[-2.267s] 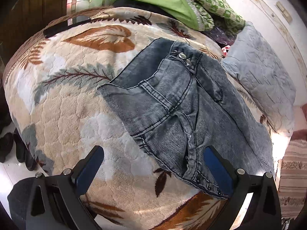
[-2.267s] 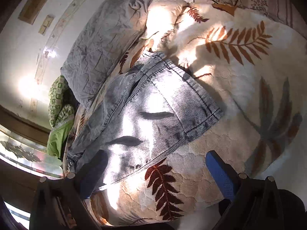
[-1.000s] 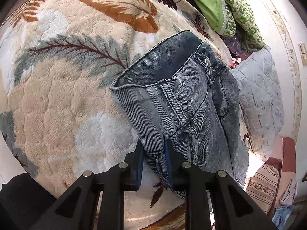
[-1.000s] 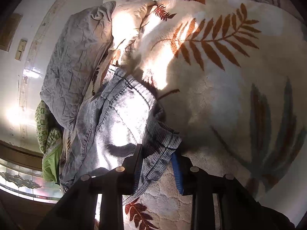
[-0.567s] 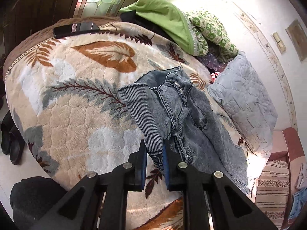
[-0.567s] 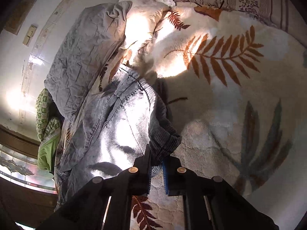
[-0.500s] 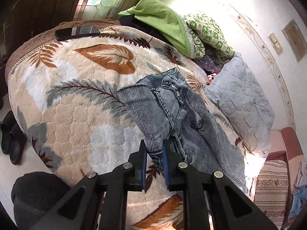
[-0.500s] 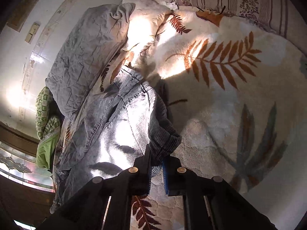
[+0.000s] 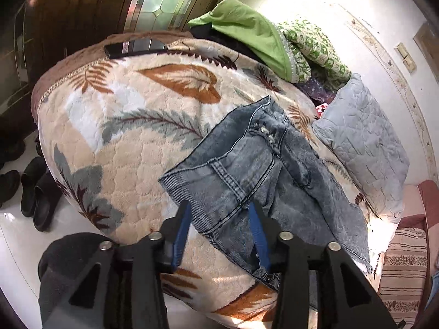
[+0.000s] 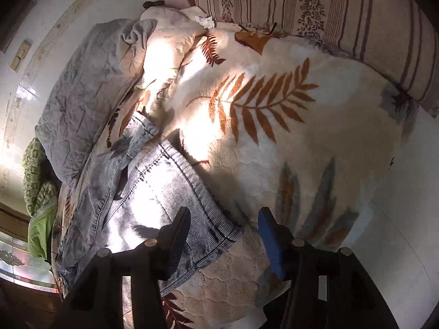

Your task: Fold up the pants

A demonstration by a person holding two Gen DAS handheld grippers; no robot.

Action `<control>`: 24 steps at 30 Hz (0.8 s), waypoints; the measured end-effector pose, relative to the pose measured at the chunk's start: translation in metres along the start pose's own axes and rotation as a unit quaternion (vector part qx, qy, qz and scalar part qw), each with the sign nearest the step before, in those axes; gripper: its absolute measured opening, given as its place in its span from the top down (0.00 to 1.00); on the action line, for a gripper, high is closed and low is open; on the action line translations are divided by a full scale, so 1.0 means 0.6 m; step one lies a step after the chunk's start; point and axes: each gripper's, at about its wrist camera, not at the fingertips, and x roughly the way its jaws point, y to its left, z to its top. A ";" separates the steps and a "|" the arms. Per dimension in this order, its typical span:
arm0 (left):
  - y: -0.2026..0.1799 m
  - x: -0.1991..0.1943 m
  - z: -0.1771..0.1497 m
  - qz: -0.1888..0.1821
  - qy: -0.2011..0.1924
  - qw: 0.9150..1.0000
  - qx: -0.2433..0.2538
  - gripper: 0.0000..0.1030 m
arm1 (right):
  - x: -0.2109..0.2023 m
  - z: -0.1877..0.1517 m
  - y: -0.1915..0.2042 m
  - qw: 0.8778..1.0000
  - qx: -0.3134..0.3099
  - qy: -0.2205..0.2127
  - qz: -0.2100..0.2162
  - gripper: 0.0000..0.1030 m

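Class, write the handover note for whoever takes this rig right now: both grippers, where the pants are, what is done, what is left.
Left gripper: fingers opening, pressing on nothing; the jeans waistband end lies on the bed between them.
Right gripper: fingers opening too, a jeans hem corner beneath, not gripped.
Jeans: lying on the leaf-print blanket, beside the grey quilted pillow, loosely doubled over, rumpled near the pillow.
Done: a first rough fold, cloth let go.
Left: smooth it, fold again, square the edges.
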 end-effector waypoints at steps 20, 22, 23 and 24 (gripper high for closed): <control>-0.081 0.099 0.011 -0.020 0.069 0.993 0.096 0.29 | 0.063 -0.018 0.101 0.988 -0.059 0.083 0.112 0.44; -0.095 0.102 0.038 -0.016 0.056 0.993 0.105 0.27 | 0.056 0.014 0.114 0.988 -0.059 0.069 0.124 0.44; -0.098 0.108 0.054 -0.019 0.056 0.993 0.101 0.27 | 0.056 0.031 0.120 0.988 -0.059 0.063 0.131 0.44; -0.100 0.115 0.071 -0.027 0.057 0.994 0.092 0.27 | 0.059 0.051 0.129 0.987 -0.064 0.058 0.134 0.44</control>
